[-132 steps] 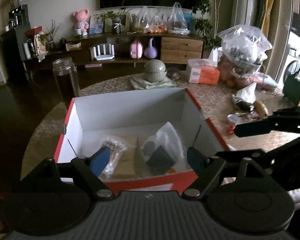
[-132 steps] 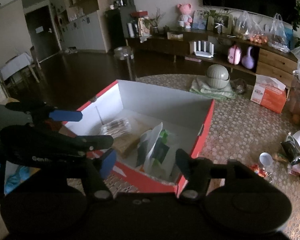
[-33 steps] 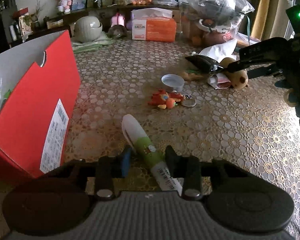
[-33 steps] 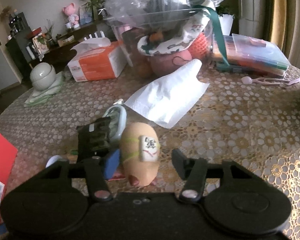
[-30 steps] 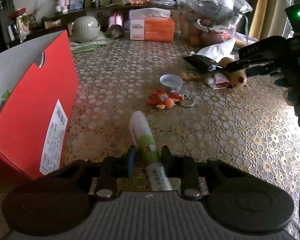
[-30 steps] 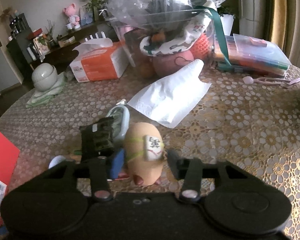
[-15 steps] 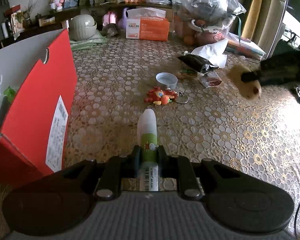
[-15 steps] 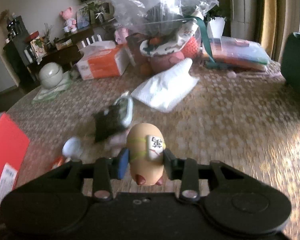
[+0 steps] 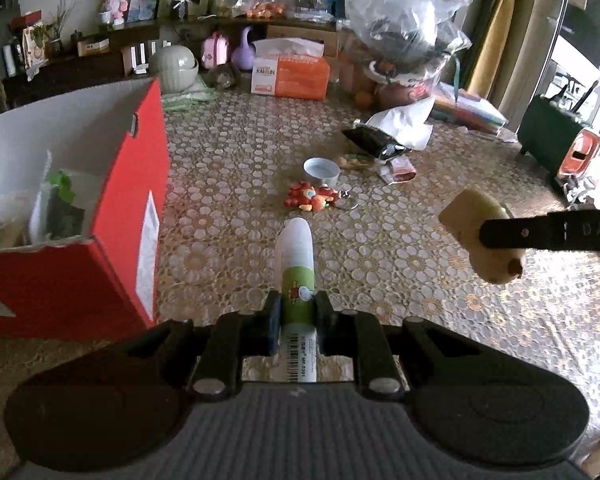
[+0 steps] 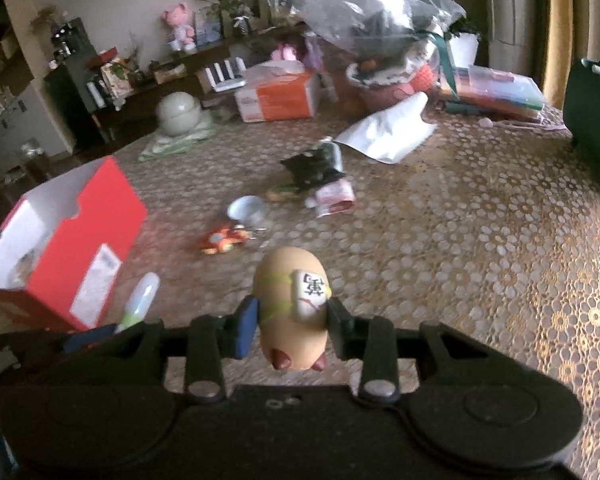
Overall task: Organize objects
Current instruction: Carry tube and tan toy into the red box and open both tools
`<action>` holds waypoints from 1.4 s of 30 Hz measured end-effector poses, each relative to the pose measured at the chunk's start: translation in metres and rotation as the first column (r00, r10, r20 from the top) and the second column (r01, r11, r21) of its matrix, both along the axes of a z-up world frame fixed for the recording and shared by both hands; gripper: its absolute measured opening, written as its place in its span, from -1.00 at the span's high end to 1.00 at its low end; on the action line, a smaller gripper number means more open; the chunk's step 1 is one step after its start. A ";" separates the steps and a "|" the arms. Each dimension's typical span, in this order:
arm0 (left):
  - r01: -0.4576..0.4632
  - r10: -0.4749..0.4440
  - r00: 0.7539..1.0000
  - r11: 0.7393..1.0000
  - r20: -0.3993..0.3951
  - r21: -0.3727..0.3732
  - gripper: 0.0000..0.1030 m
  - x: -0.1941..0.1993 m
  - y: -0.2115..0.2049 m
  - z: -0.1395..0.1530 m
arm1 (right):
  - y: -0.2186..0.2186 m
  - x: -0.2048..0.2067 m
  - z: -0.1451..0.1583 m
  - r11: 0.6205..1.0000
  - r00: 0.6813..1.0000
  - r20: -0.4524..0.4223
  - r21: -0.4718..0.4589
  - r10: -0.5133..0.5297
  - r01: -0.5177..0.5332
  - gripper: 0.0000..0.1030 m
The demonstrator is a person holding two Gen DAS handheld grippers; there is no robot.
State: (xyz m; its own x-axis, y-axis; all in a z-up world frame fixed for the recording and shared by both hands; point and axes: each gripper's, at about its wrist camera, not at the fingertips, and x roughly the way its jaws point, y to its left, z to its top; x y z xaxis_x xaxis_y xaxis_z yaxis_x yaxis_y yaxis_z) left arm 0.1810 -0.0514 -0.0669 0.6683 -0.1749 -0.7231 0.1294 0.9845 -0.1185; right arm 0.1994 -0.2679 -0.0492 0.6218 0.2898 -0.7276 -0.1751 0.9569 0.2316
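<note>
One red cardboard box (image 9: 112,216) stands open at the left of the left wrist frame, already holding several packets. On the worktop (image 9: 400,280) lie one small white round dish (image 9: 321,171), one orange toy keychain (image 9: 311,199), one dark foil packet (image 9: 370,141), one small red-and-white sachet (image 9: 400,168) and one white plastic bag (image 9: 404,124); one orange tissue box (image 9: 290,74) sits near the far edge.

A second ago the white-and-green tube (image 9: 297,276) lay slanted on the worktop between half-open jaws, and the tan pig-shaped toy (image 10: 292,308) stood on the worktop beside the foil packet. Now both are lifted clear of the surface, and the red box appears in the left of the right wrist frame.

The left gripper (image 9: 297,320) has its jaws drawn narrow, clamped on the tube's green band, its white cap pointing toward frame centre. The right gripper (image 10: 290,326) has just been closing its jaws; they stand moderately apart, pressed on the flanks of the pig toy, which also appears at the right edge of the left wrist frame.
</note>
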 end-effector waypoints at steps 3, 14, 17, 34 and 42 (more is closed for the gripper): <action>0.001 -0.001 1.000 1.000 0.009 -0.015 0.68 -0.009 0.006 0.009 | 0.008 -0.015 0.010 1.000 1.000 0.014 -0.003 0.011 -0.011 0.29; -0.021 0.025 0.998 0.998 0.056 -0.066 0.68 -0.034 0.041 0.051 | 0.041 -0.055 0.057 0.998 0.995 0.080 -0.022 0.052 -0.051 0.29; -0.035 0.040 0.998 0.995 0.058 -0.092 0.68 -0.037 0.057 0.063 | 0.053 -0.061 0.071 0.997 0.992 0.106 -0.028 0.072 -0.069 0.29; -0.103 0.111 0.987 0.992 0.118 -0.067 0.68 -0.040 0.152 0.106 | 0.154 -0.067 0.107 0.978 0.961 0.187 -0.060 0.206 -0.199 0.28; -0.171 0.172 0.973 0.985 0.156 -0.019 0.68 -0.035 0.206 0.121 | 0.205 -0.059 0.112 0.959 0.938 0.199 -0.083 0.284 -0.273 0.28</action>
State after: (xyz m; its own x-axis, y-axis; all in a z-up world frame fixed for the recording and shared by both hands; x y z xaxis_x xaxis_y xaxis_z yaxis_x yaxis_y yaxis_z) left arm 0.1460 0.1549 0.0544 0.7932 -0.0517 -0.6068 -0.0236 0.9930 -0.1155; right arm 0.1400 -0.0631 0.0629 0.6601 0.4374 -0.6107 -0.4748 0.8729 0.1121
